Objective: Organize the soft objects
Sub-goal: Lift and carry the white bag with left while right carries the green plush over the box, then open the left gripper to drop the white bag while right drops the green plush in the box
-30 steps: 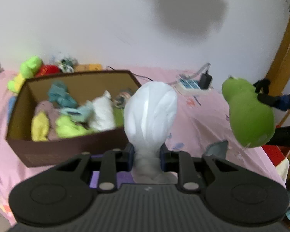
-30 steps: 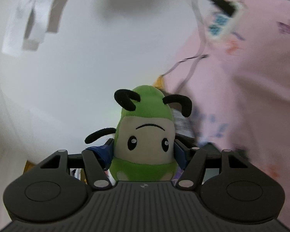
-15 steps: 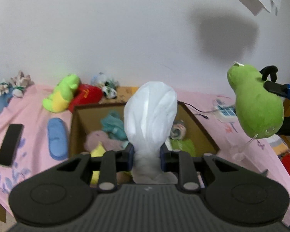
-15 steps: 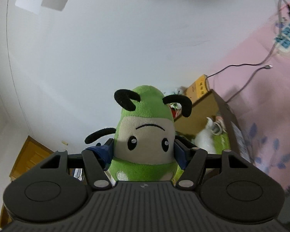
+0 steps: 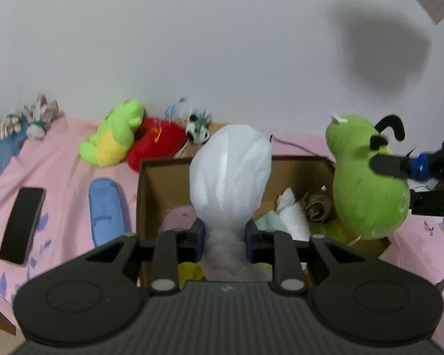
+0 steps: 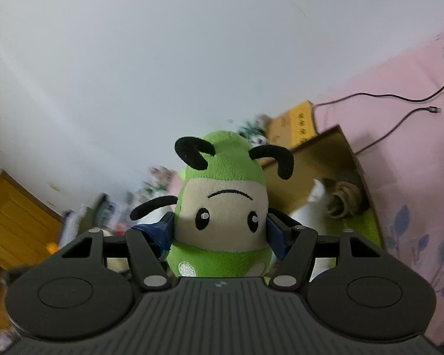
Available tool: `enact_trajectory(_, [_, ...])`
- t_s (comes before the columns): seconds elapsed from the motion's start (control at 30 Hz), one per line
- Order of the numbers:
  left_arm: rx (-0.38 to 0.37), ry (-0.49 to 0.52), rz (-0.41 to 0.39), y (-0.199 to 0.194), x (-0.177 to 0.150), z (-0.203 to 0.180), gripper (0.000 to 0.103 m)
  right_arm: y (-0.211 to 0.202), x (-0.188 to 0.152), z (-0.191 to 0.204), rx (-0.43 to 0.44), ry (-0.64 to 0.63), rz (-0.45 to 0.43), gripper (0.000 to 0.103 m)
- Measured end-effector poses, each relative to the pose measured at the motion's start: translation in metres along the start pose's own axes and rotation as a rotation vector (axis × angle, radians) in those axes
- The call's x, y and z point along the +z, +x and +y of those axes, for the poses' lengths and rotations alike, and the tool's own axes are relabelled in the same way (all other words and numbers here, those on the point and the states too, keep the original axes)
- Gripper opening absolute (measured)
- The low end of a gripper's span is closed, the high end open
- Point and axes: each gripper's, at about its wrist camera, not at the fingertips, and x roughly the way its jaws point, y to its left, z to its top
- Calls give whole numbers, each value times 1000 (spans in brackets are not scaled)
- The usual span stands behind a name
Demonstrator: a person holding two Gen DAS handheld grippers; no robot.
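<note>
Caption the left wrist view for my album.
Left gripper holds a white soft bundle above a brown cardboard box.

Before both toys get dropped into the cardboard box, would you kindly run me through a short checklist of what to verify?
1. Left gripper grip on the white soft object: jaws pinch its narrow end. Ok.
2. Right gripper grip on the green plush: jaws press both its sides. Ok.
3. White soft object over the cardboard box: it seems lined up with the opening. Ok.
4. Green plush over the box: in the left wrist view it hangs at the right edge; whether it is fully inside the rim, cannot tell.
5. Room in the box: other soft items already fill it; free space, cannot tell.
</note>
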Motion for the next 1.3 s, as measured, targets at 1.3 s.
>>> enact_trajectory(1.3, [189,8,61,8,-21,-25,58,18,-32,11,-245,-265,50,56])
